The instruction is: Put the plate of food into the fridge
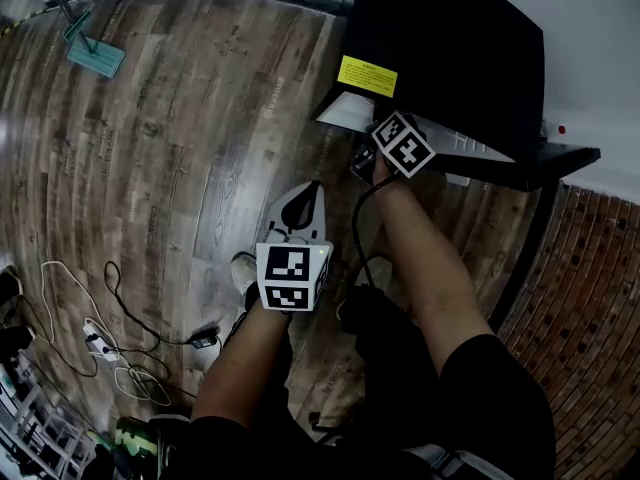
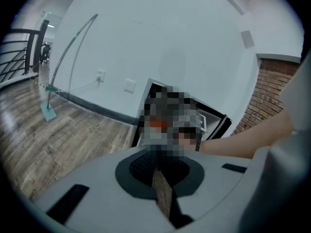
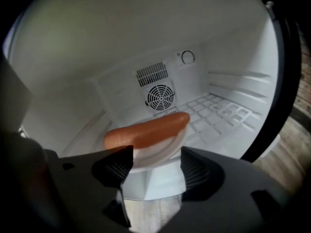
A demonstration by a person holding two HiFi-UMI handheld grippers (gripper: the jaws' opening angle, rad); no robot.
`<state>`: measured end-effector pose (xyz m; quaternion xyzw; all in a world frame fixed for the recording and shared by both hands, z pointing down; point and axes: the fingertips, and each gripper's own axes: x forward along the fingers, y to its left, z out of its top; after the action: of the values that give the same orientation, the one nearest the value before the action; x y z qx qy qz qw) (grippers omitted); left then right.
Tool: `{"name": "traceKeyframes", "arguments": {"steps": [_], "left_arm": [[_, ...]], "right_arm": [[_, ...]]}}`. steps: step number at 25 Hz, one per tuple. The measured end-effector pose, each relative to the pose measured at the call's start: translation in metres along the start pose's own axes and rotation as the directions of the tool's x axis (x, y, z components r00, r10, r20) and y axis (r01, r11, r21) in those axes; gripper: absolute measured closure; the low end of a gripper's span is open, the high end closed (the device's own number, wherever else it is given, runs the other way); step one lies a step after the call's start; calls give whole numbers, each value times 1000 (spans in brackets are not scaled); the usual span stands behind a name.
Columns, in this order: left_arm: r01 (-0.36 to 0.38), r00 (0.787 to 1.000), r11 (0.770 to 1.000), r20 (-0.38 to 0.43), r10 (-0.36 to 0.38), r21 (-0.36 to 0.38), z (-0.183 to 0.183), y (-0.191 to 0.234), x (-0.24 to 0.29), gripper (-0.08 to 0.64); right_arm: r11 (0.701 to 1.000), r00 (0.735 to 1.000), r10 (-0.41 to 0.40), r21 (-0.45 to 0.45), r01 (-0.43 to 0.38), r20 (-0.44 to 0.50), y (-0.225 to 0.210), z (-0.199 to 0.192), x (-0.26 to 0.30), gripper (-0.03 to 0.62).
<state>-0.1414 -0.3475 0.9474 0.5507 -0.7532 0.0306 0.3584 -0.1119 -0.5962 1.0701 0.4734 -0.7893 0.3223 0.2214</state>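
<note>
- Right gripper [image 3: 155, 168]: the jaws are clamped on the near rim of the small white round plate [image 3: 163, 147]. A single orange-brown sausage [image 3: 146, 130] lies across the plate.
- The plate is held tilted at the mouth of the black compact fridge [image 1: 450, 48]. The white interior, with a round fan grille [image 3: 160, 97] on the back wall, fills the right gripper view.
- A white ribbed shelf [image 3: 218, 113] lies beyond the plate and to its right. I cannot tell whether the plate's underside touches anything; it looks carried rather than resting.
- The fridge door [image 1: 540, 218] stands swung open at the right, so the opening step looks finished.
- Left gripper [image 2: 159, 178]: the jaws are brought together with nothing between them, only a thin slit showing the floor. In the head view it hangs low over the grey-brown wooden plank floor [image 1: 180, 148], well apart from the fridge.
- Progress, as I judge it: the plate is picked up and brought to the cavity, so this is the late part of the carry.
- Left to do: push the plate further in, level it and set it on the shelf. Then release, draw the right gripper out and likely shut the door.
- Watch: because of the tilt, the sausage could roll toward the low edge.
</note>
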Motion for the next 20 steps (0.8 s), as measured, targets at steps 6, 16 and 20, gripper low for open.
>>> {"name": "traceKeyframes", "arguments": {"steps": [6,16,20], "left_arm": [[1,1000,1000,-29,-2,-7,6,-6,-5,565],[-14,999,1000,-43,14,-6,76,-32,-48,565],[-8,998,1000,-57,8,-2,112,-62,-78,565]], "right_arm": [[989,999,45,142,-41,-22,-34,-17,-31,343],[982,961,178,-26,-187,-210,-11,-14,-162,578],[958,937,248,-80,-274,-245,17,29,-239,578]]}}
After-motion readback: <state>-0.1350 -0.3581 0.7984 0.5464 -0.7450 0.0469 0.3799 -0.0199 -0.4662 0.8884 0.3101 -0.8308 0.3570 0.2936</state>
